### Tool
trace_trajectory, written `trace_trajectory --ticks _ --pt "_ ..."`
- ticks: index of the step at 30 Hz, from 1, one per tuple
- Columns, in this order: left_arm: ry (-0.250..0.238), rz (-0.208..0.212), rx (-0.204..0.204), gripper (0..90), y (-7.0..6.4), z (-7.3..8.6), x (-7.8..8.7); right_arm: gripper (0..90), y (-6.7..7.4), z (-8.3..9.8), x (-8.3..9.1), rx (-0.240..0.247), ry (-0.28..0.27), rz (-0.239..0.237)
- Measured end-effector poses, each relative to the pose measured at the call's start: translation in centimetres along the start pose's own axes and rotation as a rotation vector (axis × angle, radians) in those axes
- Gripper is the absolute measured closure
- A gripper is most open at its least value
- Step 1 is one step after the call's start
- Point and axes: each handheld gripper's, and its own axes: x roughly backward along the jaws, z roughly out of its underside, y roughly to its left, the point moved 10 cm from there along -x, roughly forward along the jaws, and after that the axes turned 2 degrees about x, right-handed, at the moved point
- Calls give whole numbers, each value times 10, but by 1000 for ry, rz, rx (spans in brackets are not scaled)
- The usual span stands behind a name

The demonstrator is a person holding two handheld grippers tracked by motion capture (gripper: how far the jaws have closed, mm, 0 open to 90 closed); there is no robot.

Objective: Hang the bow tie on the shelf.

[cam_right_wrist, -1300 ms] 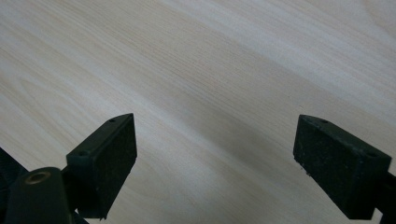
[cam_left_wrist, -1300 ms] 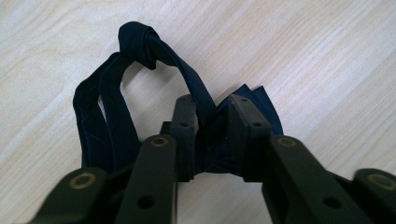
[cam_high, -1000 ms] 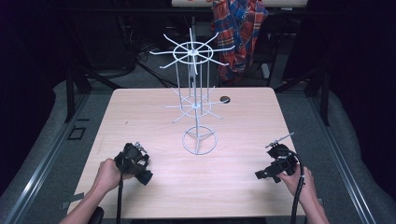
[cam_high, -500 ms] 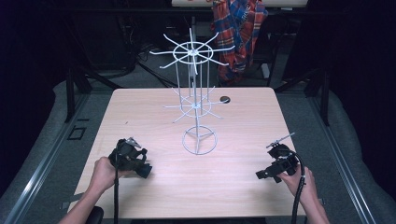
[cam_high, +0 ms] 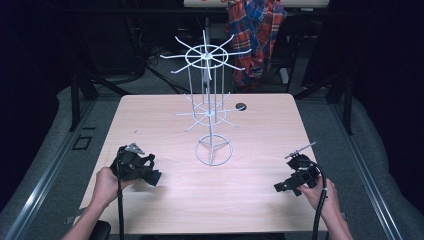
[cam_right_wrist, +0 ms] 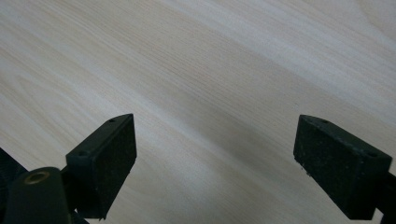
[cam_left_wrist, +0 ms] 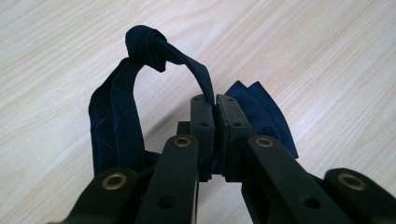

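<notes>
A dark navy fabric band (cam_left_wrist: 114, 116), tied in a knot at its top, loops up off the wooden table (cam_left_wrist: 327, 56). My left gripper (cam_left_wrist: 215, 100) is shut on one strand of it just below the knot. In the high view the left gripper (cam_high: 152, 177) sits near the table's front left, pointing right. At the front right, the right gripper (cam_high: 279, 187) points left. Its jaws (cam_right_wrist: 215, 128) stand wide open over bare wood with nothing between them.
A white wire spinner rack (cam_high: 210, 115) with hooked arms on two tiers stands mid-table on a ring base. A small dark round spot (cam_high: 241, 106) lies behind it. A plaid cloth (cam_high: 257, 30) hangs beyond the far edge of the table (cam_high: 260, 130).
The left gripper has shifted a little left and away from the front edge with the band in it. The right gripper has barely moved.
</notes>
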Motion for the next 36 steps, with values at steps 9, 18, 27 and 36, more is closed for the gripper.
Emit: trace_trajectory --ticks 9,18,27,36 --pt "-53 12 22 863 1 -5 9 106 -2 1 2 24 20 4" --pt "-95 34 34 863 -1 -12 16 36 -1 1 3 34 17 4" --pt "-120 37 39 863 -1 -16 21 0 0 2 3 55 24 0" --pt "-166 53 53 863 -2 -25 27 0 0 2 3 62 32 0"
